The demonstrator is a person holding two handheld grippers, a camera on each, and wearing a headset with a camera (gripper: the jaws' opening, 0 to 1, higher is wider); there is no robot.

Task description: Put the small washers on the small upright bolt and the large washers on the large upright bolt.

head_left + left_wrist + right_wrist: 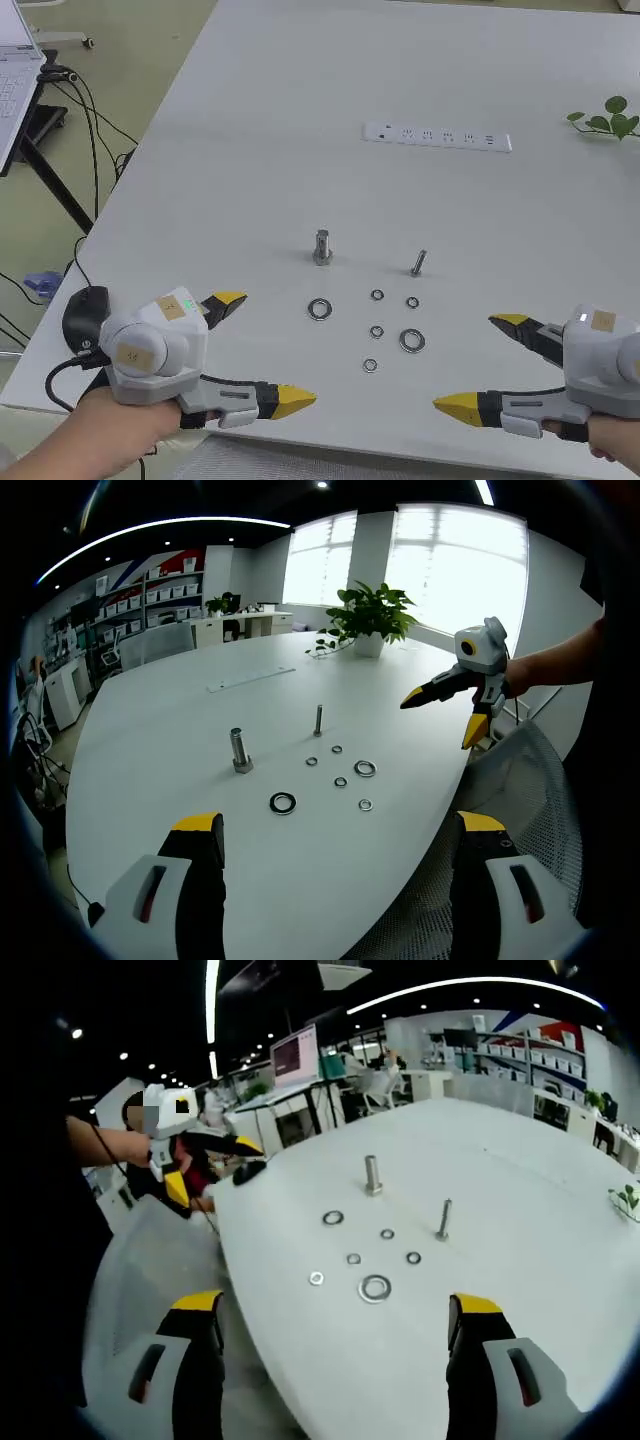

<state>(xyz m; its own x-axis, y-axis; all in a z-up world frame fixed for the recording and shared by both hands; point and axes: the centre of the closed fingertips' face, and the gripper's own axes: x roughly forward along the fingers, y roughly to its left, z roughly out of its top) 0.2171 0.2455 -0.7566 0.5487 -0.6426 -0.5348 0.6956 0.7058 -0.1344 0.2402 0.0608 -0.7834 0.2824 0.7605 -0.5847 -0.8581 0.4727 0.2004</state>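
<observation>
Head view: quantities, largest first? (Operator)
Jaws spread, empty: left gripper (270, 348), right gripper (472, 362). On the table (250, 150): one large bolt (322, 246), one small bolt (418, 263), upright; two large washers (320, 308), four small washers (377, 295), flat nearby. (Technician)

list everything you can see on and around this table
table: one, white, under everything
large bolt: one, grey, upright, mid-table
small bolt: one, grey, upright, right of the large bolt
large washers: two, silver, flat, nearer than the bolts
small washers: four, silver, flat, among the large washers
power strip: one, white, beyond the bolts
plant: one, green, far right
mouse: one, black, left table edge
laptop: one, pale, left of the table
left gripper: one, white, yellow-tipped, near left, jaws open
right gripper: one, same colours, near right, jaws open
</observation>
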